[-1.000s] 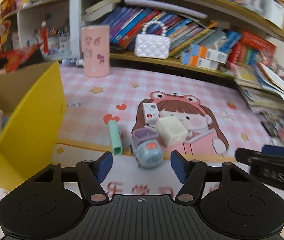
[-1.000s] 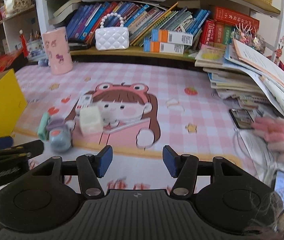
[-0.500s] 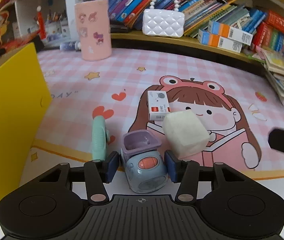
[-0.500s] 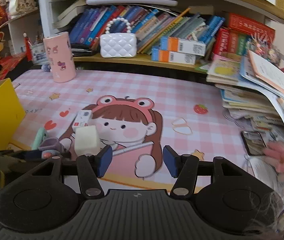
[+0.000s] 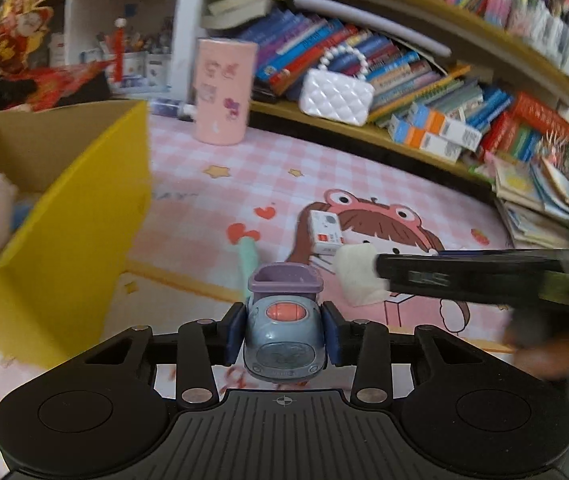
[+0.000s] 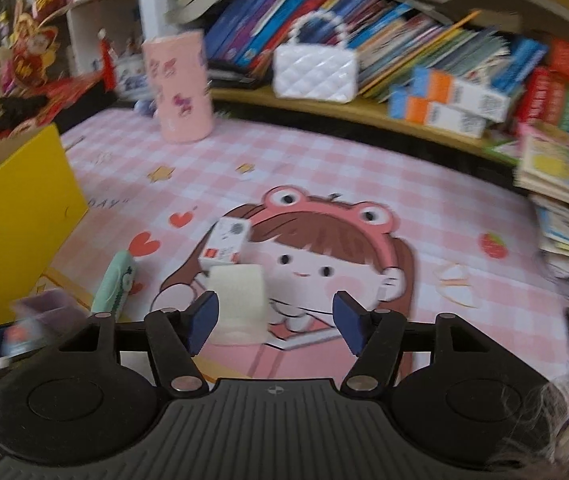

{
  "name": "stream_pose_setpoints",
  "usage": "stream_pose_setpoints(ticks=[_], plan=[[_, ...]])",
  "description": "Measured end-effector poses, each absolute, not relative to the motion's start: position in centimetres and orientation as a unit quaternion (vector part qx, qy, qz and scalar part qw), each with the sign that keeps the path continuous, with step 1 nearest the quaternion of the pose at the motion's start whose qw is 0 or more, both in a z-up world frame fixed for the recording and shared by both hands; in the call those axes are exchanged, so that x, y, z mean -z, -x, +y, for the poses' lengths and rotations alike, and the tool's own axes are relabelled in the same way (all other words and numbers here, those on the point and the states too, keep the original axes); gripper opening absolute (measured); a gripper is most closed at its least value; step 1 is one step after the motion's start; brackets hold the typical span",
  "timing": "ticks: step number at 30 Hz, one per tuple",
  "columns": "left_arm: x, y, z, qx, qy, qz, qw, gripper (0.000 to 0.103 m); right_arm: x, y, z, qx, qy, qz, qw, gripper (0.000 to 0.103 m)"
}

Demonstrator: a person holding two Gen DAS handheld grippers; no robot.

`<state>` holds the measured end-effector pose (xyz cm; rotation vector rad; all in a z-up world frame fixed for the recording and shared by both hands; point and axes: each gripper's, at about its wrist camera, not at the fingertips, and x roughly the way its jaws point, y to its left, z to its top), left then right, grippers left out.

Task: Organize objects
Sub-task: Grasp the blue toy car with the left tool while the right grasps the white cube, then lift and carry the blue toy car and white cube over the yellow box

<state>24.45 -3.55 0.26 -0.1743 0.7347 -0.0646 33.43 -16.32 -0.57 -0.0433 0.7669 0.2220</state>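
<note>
My left gripper (image 5: 283, 330) is shut on a small blue toy car (image 5: 282, 338) with a purple top and holds it above the pink mat. The car shows blurred at the lower left of the right wrist view (image 6: 24, 330). My right gripper (image 6: 274, 320) is open, low over the mat, with a white foam cube (image 6: 239, 300) just ahead of its left finger. In the left wrist view the cube (image 5: 358, 276) lies right of the car, partly behind the right gripper's finger. A small white card box (image 6: 226, 246) and a mint green case (image 6: 115, 284) lie on the mat.
An open yellow box (image 5: 68, 232) with a pink plush inside stands at the left. A pink cylinder (image 5: 222, 92) and a white quilted purse (image 5: 336, 96) stand at the back by the bookshelf. Stacks of books (image 6: 564, 200) lie at the right.
My left gripper shut on the toy car and lifted it off the mat. My right gripper moved left and down toward the foam cube.
</note>
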Motion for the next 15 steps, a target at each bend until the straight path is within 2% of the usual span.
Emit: stream_pose_setpoints(ticks=[5,8,10,11,15], plan=[[-1.3,-21.4,-1.3,0.011,0.108,0.353,0.929,0.038,2.5,-35.8,-14.0,-0.124,0.047,0.391,0.911,0.064],[-1.5,-19.9,-0.2,0.006,0.115,0.354,0.928,0.038,3.4,-36.4,-13.3,-0.125,0.050,0.401,0.906,0.060],[-1.5,-19.1,0.3,0.004,0.114,0.351,0.929,0.038,3.9,-36.6,-13.1,-0.119,0.047,0.412,0.902,0.046],[-1.6,-18.7,0.5,0.003,0.114,0.350,0.930,0.038,4.1,-36.6,-13.2,-0.117,0.042,0.413,0.902,0.042],[-2.2,-17.5,1.6,0.004,0.117,0.339,0.933,0.038,3.8,-35.7,-13.1,-0.107,0.034,0.414,0.903,0.035]])
